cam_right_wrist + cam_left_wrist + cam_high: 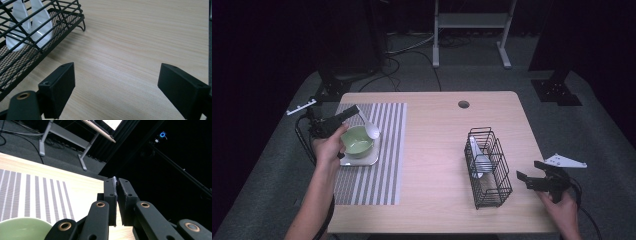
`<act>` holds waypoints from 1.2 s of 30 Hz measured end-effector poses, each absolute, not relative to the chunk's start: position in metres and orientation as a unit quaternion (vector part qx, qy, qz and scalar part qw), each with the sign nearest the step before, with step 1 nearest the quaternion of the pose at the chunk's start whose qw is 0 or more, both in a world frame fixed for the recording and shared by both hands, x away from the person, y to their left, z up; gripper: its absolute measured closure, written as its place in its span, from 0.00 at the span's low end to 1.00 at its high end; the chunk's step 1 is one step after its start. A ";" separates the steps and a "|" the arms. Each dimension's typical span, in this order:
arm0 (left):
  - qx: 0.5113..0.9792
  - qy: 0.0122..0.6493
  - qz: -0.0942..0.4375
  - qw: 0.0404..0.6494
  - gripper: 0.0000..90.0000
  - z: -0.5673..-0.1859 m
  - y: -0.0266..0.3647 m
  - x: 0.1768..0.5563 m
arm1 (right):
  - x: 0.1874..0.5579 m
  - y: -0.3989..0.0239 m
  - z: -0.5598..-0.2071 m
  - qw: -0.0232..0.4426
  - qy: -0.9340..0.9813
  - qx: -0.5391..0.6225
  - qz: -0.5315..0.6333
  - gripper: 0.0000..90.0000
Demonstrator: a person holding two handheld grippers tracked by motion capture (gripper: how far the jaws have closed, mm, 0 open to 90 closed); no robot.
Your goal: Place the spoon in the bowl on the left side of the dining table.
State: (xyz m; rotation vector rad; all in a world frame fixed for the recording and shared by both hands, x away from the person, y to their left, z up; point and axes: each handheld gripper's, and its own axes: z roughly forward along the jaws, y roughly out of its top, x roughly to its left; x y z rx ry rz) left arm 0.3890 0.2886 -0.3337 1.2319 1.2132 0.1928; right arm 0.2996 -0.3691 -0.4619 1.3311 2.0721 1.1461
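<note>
My left gripper (353,113) is shut on the handle of a white spoon (371,130). The spoon slants down to the right, its scoop by the far right rim of a green bowl (357,140). That bowl sits on a white saucer (366,160) on a striped placemat (384,150). In the left gripper view a thin white handle edge (114,181) shows between the closed jaws of the left gripper (116,183), with the green bowl (23,229) below. My right gripper (529,171) stands open to the right of a black wire basket (499,184). Nothing lies between the fingers of the right gripper (116,82).
White spoons (479,162) stand in the wire basket (62,30), and the white spoons (40,22) appear close in the right gripper view. A round hole (463,104) is in the tabletop near the far edge. Bare wood (432,150) lies between placemat and basket.
</note>
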 end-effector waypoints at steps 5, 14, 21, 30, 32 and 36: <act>0.536 0.538 0.091 0.644 0.95 -0.333 0.298 0.388 | 0.300 -0.369 -0.462 0.212 0.746 0.478 0.412 0.15; 0.532 0.546 0.103 0.639 0.95 -0.330 0.311 0.387 | 0.301 -0.368 -0.462 0.211 0.747 0.479 0.411 0.15; 0.526 0.554 0.111 0.636 0.95 -0.330 0.320 0.388 | 0.301 -0.368 -0.462 0.212 0.746 0.479 0.411 0.15; 0.519 0.569 0.114 0.628 0.95 -0.343 0.330 0.390 | 0.302 -0.367 -0.462 0.213 0.747 0.477 0.411 0.15; 0.517 0.575 0.113 0.624 0.95 -0.347 0.333 0.391 | 0.301 -0.367 -0.462 0.213 0.747 0.478 0.411 0.15; 0.517 0.579 0.114 0.620 0.95 -0.353 0.335 0.391 | 0.301 -0.368 -0.462 0.212 0.746 0.479 0.411 0.15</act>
